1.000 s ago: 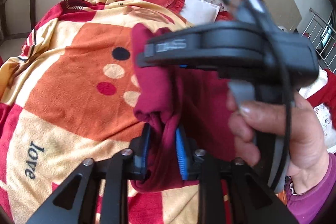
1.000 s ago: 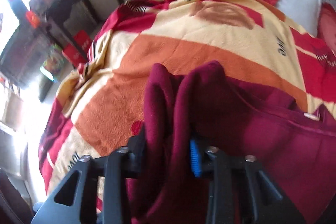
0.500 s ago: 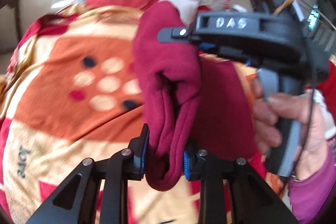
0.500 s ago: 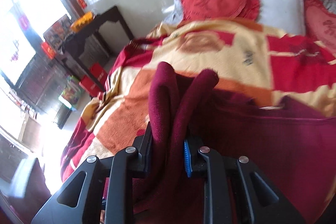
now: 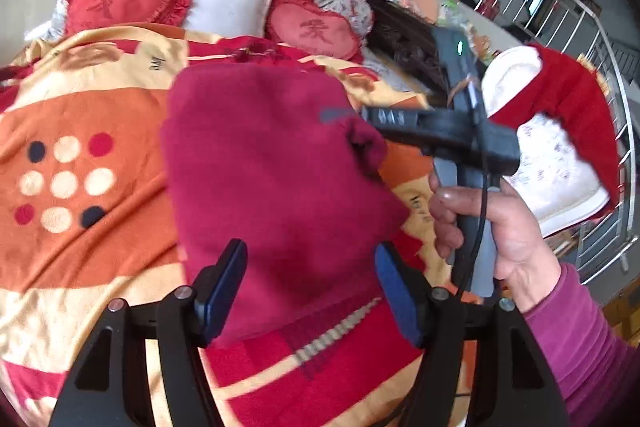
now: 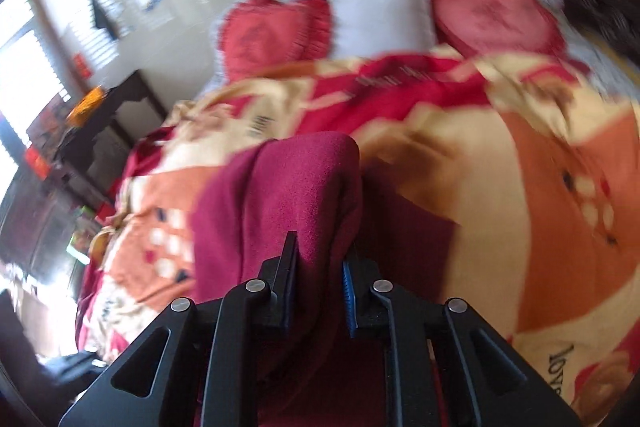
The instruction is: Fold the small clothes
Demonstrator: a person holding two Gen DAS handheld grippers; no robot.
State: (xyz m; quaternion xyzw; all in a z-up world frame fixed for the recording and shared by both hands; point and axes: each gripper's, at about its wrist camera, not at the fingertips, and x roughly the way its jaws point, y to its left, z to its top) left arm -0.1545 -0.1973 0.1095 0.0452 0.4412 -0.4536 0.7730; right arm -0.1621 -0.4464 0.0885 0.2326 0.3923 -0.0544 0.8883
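Left gripper (image 5: 310, 283): jaws just opened wide, pads off the maroon garment (image 5: 272, 187), which lies between them on the orange blanket (image 5: 80, 247). Right gripper (image 6: 319, 277) w/ jaws just closing, pinching a bunched fold of the garment, lifted off the bed. Judgement: carry that edge across evenly, keep cloth taut, lay it square on the flat part before letting go; left could pin the crease.

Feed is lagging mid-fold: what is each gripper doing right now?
Left gripper: open, jaws just opened; maroon garment lies between them, unpinched.
Right gripper: shut on the maroon garment.
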